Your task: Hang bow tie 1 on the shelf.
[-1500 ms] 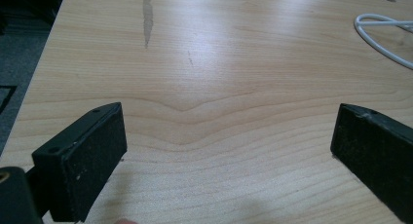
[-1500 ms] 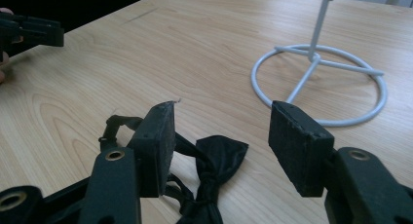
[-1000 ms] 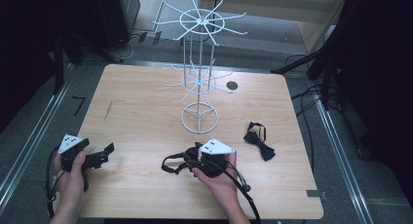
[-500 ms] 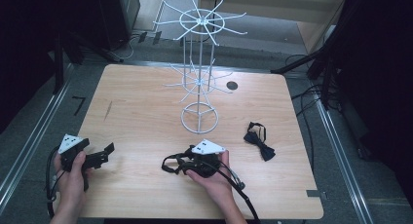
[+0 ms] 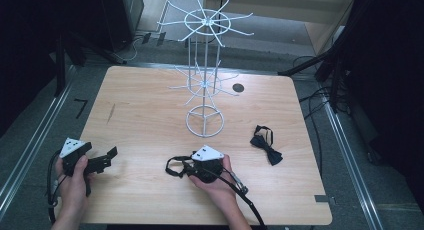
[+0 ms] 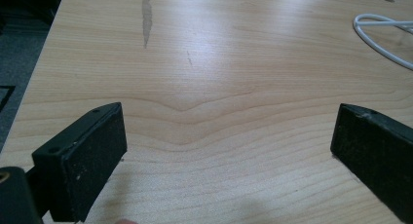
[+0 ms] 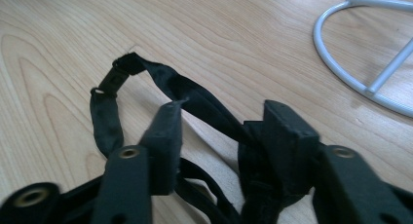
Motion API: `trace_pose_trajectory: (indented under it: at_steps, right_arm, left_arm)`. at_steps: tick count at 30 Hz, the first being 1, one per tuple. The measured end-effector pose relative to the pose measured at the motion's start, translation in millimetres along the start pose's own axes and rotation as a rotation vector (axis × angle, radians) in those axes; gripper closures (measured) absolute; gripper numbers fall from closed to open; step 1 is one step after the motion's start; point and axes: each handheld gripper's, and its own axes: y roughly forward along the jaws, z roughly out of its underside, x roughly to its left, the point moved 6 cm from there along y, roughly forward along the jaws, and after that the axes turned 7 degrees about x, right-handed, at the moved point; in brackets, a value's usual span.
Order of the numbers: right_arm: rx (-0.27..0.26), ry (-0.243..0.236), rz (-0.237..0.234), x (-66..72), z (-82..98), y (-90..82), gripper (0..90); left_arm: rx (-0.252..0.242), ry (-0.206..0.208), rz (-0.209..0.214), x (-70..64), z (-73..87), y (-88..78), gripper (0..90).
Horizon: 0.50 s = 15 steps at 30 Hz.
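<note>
High view: right gripper (image 5: 184, 169) at lower centre, jaws just closing around a black strapped bow tie (image 5: 175, 166) on the table (image 5: 150, 105); left gripper (image 5: 107, 156) lower left, wide. Left gripper view: jaws far apart over bare wood. Right gripper view: strap (image 7: 195, 100) between the jaws, knot against the right jaw

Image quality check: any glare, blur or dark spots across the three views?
High view: surroundings dark, table evenly lit. Left gripper view: soft glare on the wood, jaws sharp. Right gripper view: near parts of the right gripper blurred, black strap sharper.
</note>
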Motion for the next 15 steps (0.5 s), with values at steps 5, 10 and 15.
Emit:
trace_pose_trajectory:
  at_steps: [5, 10, 15]
  right_arm:
    - [0.031, -0.007, -0.003, -0.2, 3.2, 1.5, 72.9]
    - [0.049, 0.001, 0.000, -2.7, 4.9, 1.0, 87.1]
    - [0.045, 0.022, -0.008, -5.7, 5.2, -3.0, 90.0]
  left_arm:
    - [0.000, 0.000, 0.000, -0.1, 0.0, 0.0, 0.2]
    - [0.000, 0.000, 0.000, -0.1, 0.0, 0.0, 0.2]
    - [0.000, 0.000, 0.001, 0.0, 0.0, 0.0, 0.2]
